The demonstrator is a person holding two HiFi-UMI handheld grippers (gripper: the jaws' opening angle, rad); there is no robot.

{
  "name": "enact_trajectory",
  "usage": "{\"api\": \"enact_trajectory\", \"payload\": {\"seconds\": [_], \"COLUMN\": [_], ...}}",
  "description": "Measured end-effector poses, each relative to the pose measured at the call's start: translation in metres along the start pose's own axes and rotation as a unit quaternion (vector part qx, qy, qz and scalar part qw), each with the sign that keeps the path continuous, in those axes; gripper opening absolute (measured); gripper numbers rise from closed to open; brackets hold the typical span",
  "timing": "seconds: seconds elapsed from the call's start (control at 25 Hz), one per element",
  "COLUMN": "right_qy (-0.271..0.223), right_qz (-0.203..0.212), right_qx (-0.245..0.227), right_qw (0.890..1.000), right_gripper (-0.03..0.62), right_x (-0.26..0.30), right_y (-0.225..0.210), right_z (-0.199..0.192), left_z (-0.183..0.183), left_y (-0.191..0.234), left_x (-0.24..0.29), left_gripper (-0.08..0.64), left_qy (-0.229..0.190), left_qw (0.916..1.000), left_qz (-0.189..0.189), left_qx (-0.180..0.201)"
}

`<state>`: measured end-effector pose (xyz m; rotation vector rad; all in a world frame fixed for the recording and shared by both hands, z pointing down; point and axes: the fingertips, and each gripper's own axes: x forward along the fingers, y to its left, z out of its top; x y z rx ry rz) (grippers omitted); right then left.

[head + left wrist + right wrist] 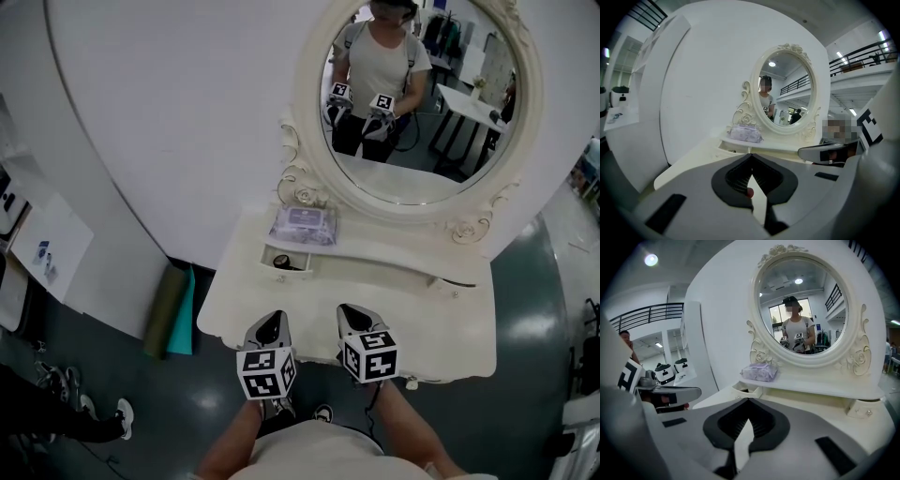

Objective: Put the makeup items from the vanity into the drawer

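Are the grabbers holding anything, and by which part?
Nothing visible: left gripper and right gripper both have jaws shut tip to tip. A pink speck behind the left jaws is unclear.

- A curved, smooth white wall (pixel 169 112) rises behind the cream vanity table (pixel 450 328), whose back edge carries an oval mirror in a carved cream frame (pixel 469 141).
- A dark grey glossy floor (pixel 534 281) surrounds it.
- An olive rolled mat (pixel 164 309) sits against the wall, near the table's left edge.
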<state>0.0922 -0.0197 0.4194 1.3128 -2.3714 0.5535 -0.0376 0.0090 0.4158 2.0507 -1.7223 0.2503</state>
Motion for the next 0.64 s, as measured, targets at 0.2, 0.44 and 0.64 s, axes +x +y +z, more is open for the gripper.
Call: {"api": "enact_trajectory", "payload": {"seconds": [0.2, 0.44, 0.64], "right_qy": [-0.003, -0.012, -0.017], "right_qz": [-0.013, -0.026, -0.031], "right_qx": [0.004, -0.004, -0.005], "right_qw": [1.000, 1.000, 0.999], "right_gripper": [0.017, 0.017, 0.017], "right_x": [0.0006, -0.0010, -0.0017], "right_y": [-0.0051, -0.0060, -0.0061], "right_z": [0.0005, 0.0057, 0.0051], "left_z": [0.0048, 0.0079, 0.0067], "left_y": [0.0017, 0.0008, -0.0021], "left_x": [0.0014, 0.0034, 0.0048], "left_gripper": [0.010, 0.011, 0.011], "left_qy": [-0.005, -0.006, -0.004], "left_qw": [1.0000, 0.9999, 0.9999], "left_qz": [-0.003, -0.009, -0.014], "left_qx": [0.003, 0.005, 0.007]}}
